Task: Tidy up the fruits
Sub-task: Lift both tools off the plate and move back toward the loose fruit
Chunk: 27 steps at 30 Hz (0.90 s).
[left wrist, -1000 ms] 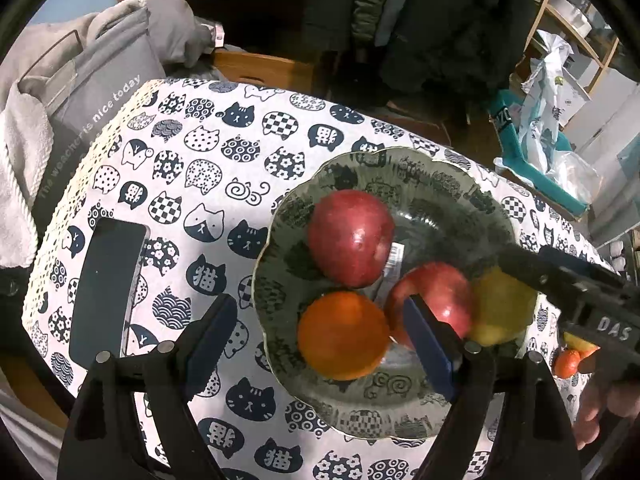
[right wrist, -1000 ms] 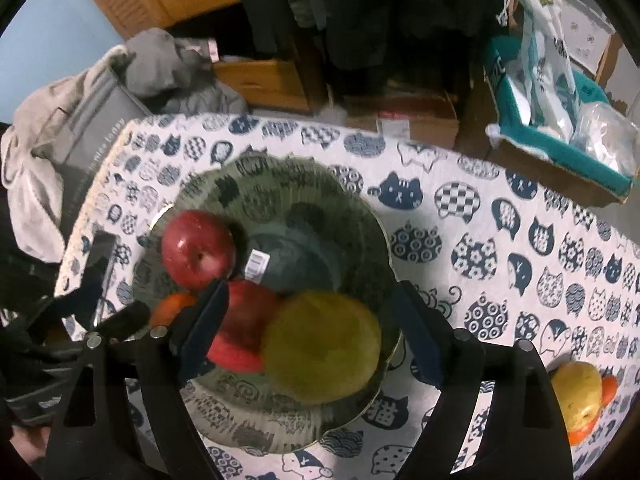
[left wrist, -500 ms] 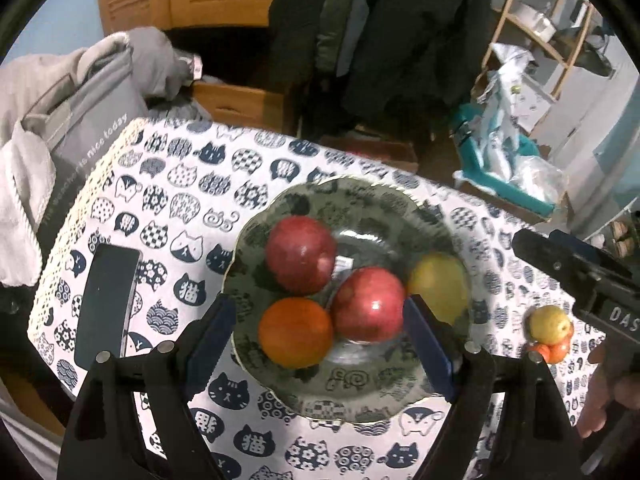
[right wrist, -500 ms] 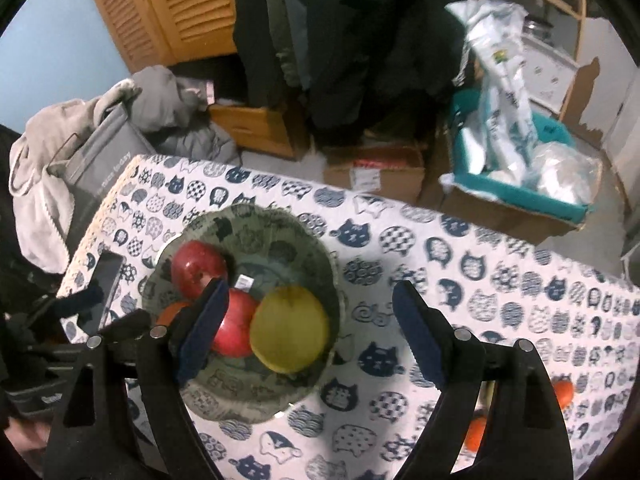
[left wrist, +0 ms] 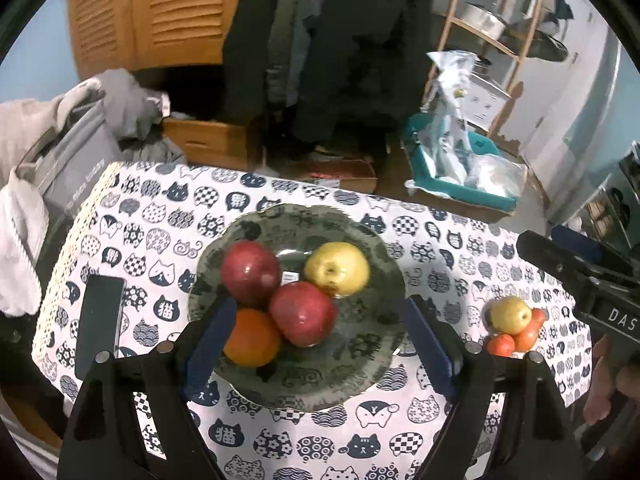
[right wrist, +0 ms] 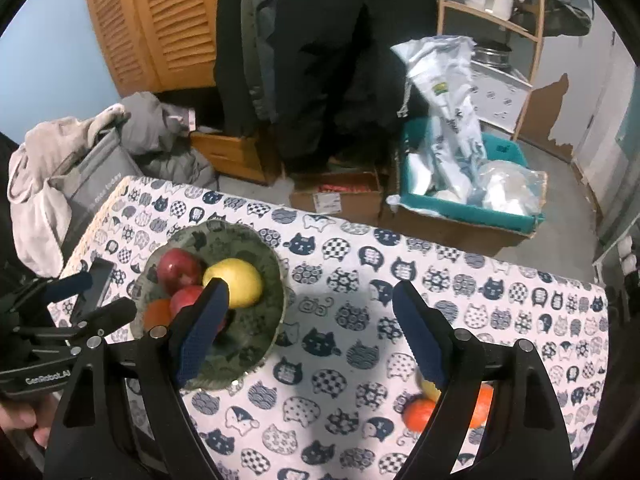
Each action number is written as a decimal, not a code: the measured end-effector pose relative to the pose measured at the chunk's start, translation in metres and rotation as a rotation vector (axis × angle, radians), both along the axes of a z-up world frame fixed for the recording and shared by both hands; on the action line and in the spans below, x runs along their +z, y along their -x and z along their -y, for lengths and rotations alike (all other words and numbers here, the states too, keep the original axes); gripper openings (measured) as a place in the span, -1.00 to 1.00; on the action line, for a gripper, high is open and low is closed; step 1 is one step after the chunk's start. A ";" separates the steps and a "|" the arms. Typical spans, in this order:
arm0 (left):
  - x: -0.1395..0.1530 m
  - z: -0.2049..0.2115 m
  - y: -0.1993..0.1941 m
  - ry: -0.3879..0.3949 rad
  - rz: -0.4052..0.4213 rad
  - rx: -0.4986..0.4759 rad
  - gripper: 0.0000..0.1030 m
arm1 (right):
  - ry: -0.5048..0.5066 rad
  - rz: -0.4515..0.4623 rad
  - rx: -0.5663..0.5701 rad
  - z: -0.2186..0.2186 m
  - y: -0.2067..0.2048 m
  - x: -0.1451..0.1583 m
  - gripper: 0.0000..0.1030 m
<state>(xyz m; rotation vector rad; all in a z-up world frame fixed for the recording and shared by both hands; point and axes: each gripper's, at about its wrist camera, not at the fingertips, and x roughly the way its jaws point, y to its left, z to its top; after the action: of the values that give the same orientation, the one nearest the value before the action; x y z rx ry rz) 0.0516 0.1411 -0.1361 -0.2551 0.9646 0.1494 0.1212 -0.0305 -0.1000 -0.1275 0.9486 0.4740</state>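
Observation:
A green patterned bowl [left wrist: 360, 364] [right wrist: 256, 344] on the cat-print tablecloth holds two red apples [left wrist: 250, 272] [left wrist: 303, 314], a yellow pear [left wrist: 336, 269] [right wrist: 234, 282] and an orange [left wrist: 252, 338]. My left gripper [left wrist: 320, 344] hangs open above the bowl, nothing between its fingers. My right gripper [right wrist: 310, 332] is open too, over bare cloth right of the bowl. A small pile of loose fruit lies near the right edge: a yellow pear [left wrist: 510, 314] on orange fruits [left wrist: 516, 338] [right wrist: 420, 414], partly hidden behind my right finger in the right wrist view.
A dark phone [left wrist: 98, 324] [right wrist: 94, 284] lies flat at the table's left edge. Beyond the far edge are a grey bag with clothes [right wrist: 80, 176], cardboard boxes [right wrist: 336, 198], a teal bin with plastic bags [right wrist: 464, 188] and a wooden shelf [left wrist: 492, 40].
Both grippers have risen and drawn back from the bowl, so the fruit looks smaller and more of the table shows. The yellow pear now rests free in the bowl. Jaws stay open.

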 end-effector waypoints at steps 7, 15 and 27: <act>0.011 0.026 0.001 -0.018 0.021 -0.058 0.68 | -0.002 0.020 -0.030 0.034 0.013 0.013 0.64; 0.020 0.053 0.002 -0.038 0.036 -0.114 0.68 | 0.011 0.036 -0.067 0.072 0.027 0.021 0.64; 0.023 0.108 -0.002 -0.073 0.026 -0.229 0.78 | 0.019 0.022 -0.130 0.125 0.036 0.018 0.64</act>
<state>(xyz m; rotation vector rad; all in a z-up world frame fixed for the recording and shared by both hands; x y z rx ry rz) 0.0537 0.0334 -0.1131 -0.0783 0.9529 -0.0282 0.0851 -0.1551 -0.0816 -0.0871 0.9335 0.3428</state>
